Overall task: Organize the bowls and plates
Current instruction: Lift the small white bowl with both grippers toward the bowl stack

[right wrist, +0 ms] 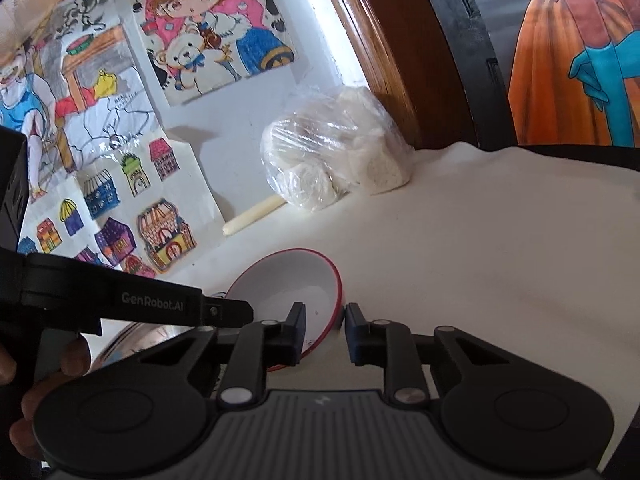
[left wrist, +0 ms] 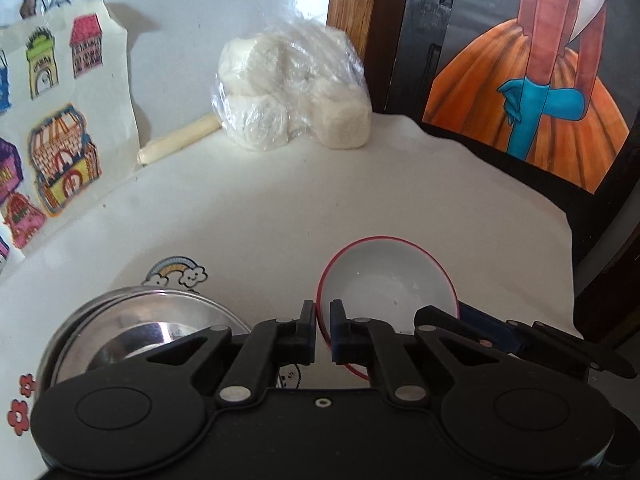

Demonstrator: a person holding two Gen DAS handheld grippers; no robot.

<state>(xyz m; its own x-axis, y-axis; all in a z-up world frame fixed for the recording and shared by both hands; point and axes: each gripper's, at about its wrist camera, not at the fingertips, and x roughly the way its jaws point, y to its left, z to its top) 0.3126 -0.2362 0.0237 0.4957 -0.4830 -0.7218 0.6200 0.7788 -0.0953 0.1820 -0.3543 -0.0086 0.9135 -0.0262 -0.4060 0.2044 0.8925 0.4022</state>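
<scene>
A white bowl with a red rim is tilted over the white table. My left gripper is shut on its near left rim. A shiny steel dish lies just left of it. In the right wrist view the same bowl shows its right rim between the fingers of my right gripper. The right finger touches the rim's outside, and bare bowl shows beside the left finger. The left gripper's black body reaches in from the left, held by a hand.
A clear bag of white lumps and a rolled paper lie at the back against the wall. Coloured drawings cover the wall on the left. The table's edge runs along the right, with a dark framed painting beyond.
</scene>
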